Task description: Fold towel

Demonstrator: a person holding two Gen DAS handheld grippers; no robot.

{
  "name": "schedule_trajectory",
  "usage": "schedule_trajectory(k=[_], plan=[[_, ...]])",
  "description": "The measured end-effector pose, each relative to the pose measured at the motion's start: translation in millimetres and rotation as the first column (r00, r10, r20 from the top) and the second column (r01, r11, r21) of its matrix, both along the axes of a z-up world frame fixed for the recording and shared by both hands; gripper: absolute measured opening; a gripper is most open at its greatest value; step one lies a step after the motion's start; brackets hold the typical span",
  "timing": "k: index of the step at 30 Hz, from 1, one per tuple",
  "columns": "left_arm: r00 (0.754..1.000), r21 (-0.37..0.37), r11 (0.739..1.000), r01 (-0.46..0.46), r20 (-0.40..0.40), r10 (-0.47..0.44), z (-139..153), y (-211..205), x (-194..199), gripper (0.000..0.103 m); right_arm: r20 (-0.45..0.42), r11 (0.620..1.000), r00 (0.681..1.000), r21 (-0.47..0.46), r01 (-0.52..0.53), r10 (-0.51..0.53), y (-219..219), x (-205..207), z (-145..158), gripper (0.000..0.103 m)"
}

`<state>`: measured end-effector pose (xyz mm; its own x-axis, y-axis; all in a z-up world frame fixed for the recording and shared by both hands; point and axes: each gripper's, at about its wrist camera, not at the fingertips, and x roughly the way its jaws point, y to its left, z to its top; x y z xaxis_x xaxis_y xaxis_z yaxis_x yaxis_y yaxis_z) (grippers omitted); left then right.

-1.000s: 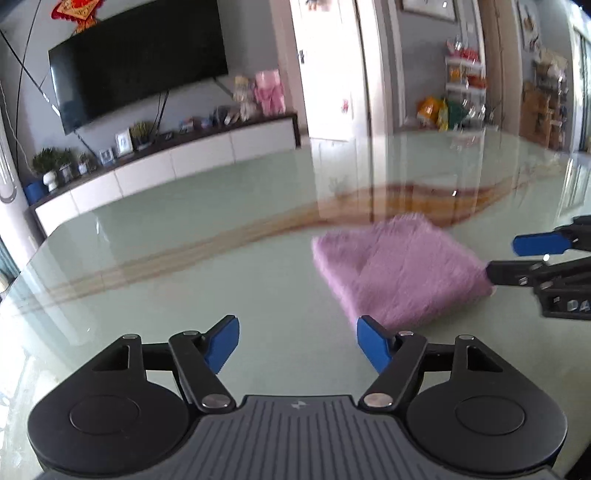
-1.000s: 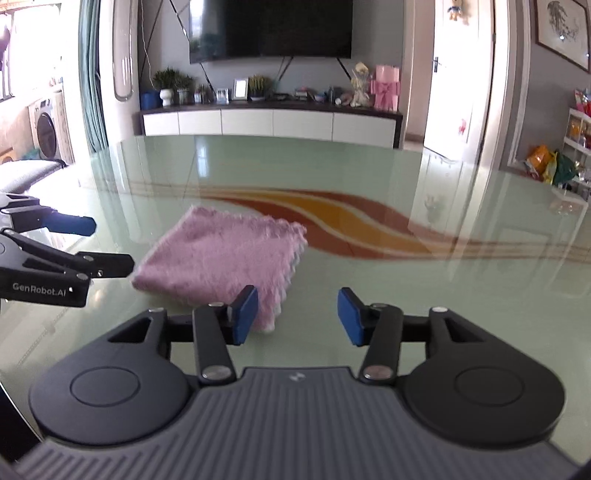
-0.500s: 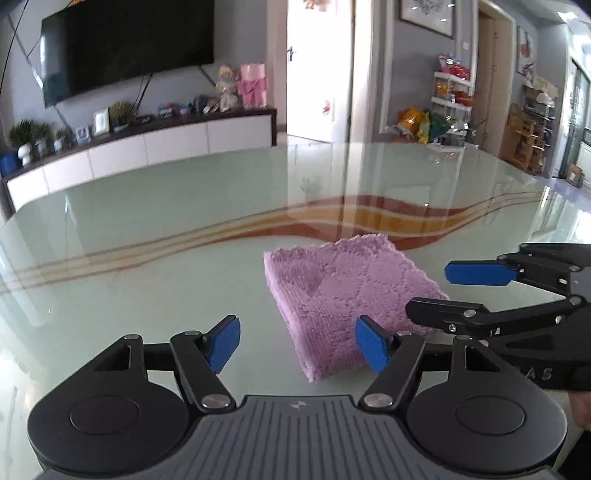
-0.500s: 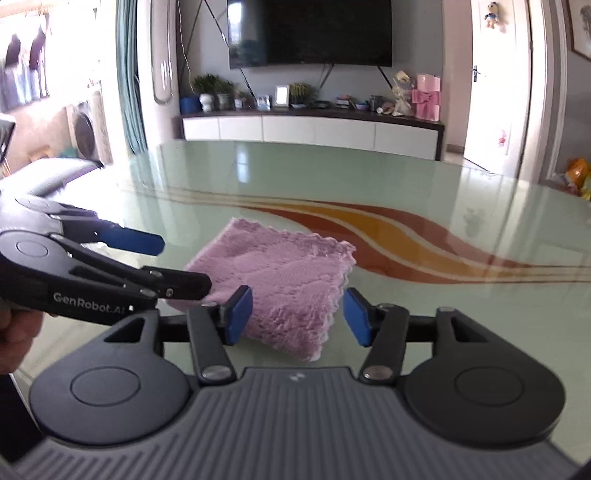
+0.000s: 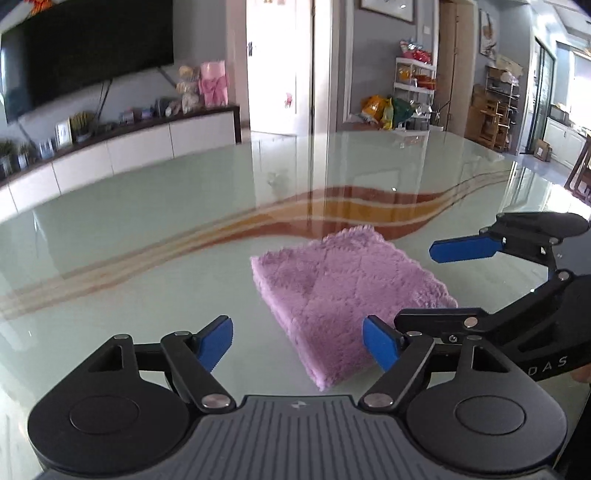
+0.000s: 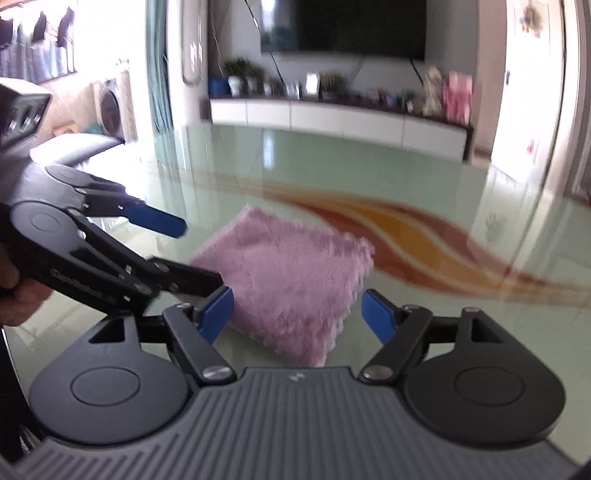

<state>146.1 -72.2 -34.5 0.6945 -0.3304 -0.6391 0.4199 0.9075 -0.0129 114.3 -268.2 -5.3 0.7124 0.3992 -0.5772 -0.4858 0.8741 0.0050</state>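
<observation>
Currently the towel [image 5: 347, 295] lies folded flat on the table [image 5: 147, 236]. Left gripper [image 5: 297, 341] and right gripper [image 6: 297, 312] flank its near corner, jaws just widened, holding nothing, positioned for another fold.

Pale green glass table [image 5: 147, 229], glossy, orange-brown swirl band [image 5: 369, 206] ahead of the tongs. Beyond it: long white low cabinet [image 6: 332, 118] with plants, frames, ornaments; black wall TV [image 6: 343, 26] above. White door [image 5: 277, 66] far ahead; shelving [image 5: 413, 92] right.
</observation>
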Motion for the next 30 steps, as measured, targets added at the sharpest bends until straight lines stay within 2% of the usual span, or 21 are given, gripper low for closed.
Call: schedule_trajectory(k=[2,5,12,17,22,25,30], plan=[[1.0,-0.023,1.0,-0.006,-0.026,0.005,-5.3,4.4,1.5,0.082,-0.028,0.999,0.999,-0.012,0.03,-0.031,-2.1,2.0,-2.8,0.085],[1.0,-0.032,0.999,-0.003,-0.028,0.002,-7.0,8.1,-0.1,0.085,-0.016,0.998,0.998,-0.027,0.056,-0.056,-5.7,-0.4,-2.4,0.085],[1.0,-0.013,1.0,-0.012,-0.013,0.011,-7.1,11.3,-7.9,0.085,-0.021,0.988,0.988,-0.043,0.149,-0.15,-21.3,-2.5,-3.2,0.084],[0.998,-0.002,0.999,-0.039,0.046,0.039,8.8,15.8,-15.8,0.084,0.005,0.988,0.989,0.042,0.149,-0.15,-31.3,0.2,10.4,0.084],[0.996,0.03,0.996,-0.083,0.046,0.081,10.3,6.1,-2.0,0.084,-0.015,0.993,0.993,-0.017,0.119,-0.12,-12.7,22.9,4.1,0.084],[0.993,0.063,0.991,-0.116,0.019,0.115,5.7,6.3,4.5,0.085,-0.026,0.985,0.986,-0.049,0.163,-0.164,-12.9,27.3,-2.9,0.087],[0.989,0.059,0.987,-0.149,0.024,0.148,5.3,17.5,0.2,0.088,-0.027,0.97,0.97,-0.037,0.24,-0.241,-27.4,22.0,-4.9,0.086]])
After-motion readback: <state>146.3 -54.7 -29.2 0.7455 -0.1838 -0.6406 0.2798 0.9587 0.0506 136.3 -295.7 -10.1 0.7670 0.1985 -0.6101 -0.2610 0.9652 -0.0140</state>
